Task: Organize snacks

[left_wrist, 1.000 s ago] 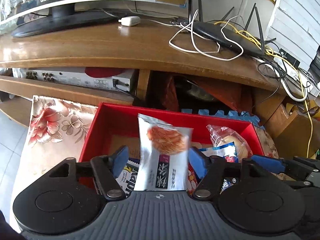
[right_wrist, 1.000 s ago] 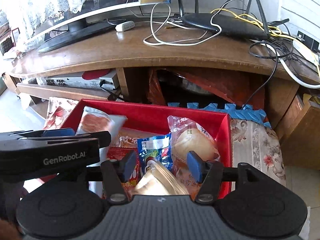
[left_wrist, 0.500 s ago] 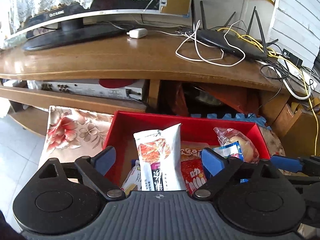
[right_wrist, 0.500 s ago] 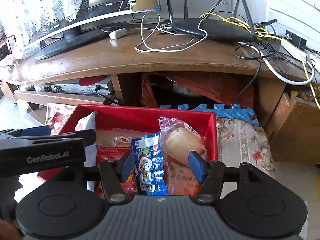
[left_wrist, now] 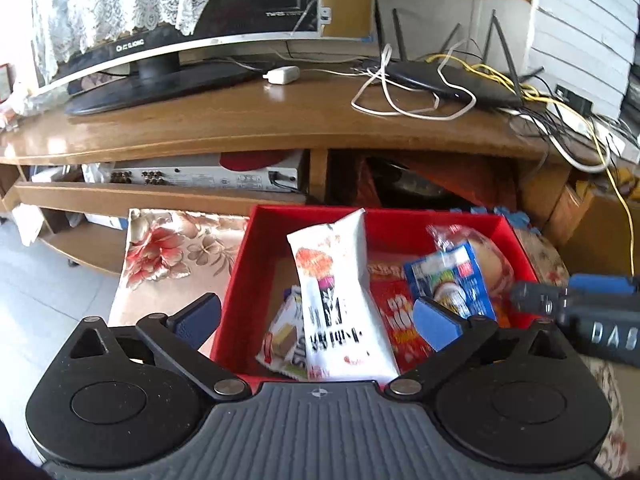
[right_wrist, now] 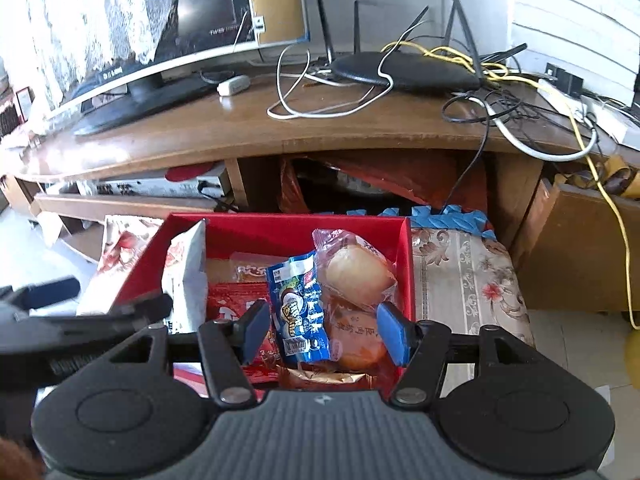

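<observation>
White packet (left_wrist: 340,304) stands upright in the red box (left_wrist: 240,264), loose between the opening left gripper (left_wrist: 316,316) jaws (right gripper (right_wrist: 324,330) jaws empty).

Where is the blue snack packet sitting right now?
In the right wrist view the blue snack packet lies inside the red box, near its middle, between the red packet on its left and the bagged bun on its right.

One red box (left_wrist: 508,228), two tongs (left_wrist: 316,320), several snack packets (left_wrist: 340,300)
</observation>
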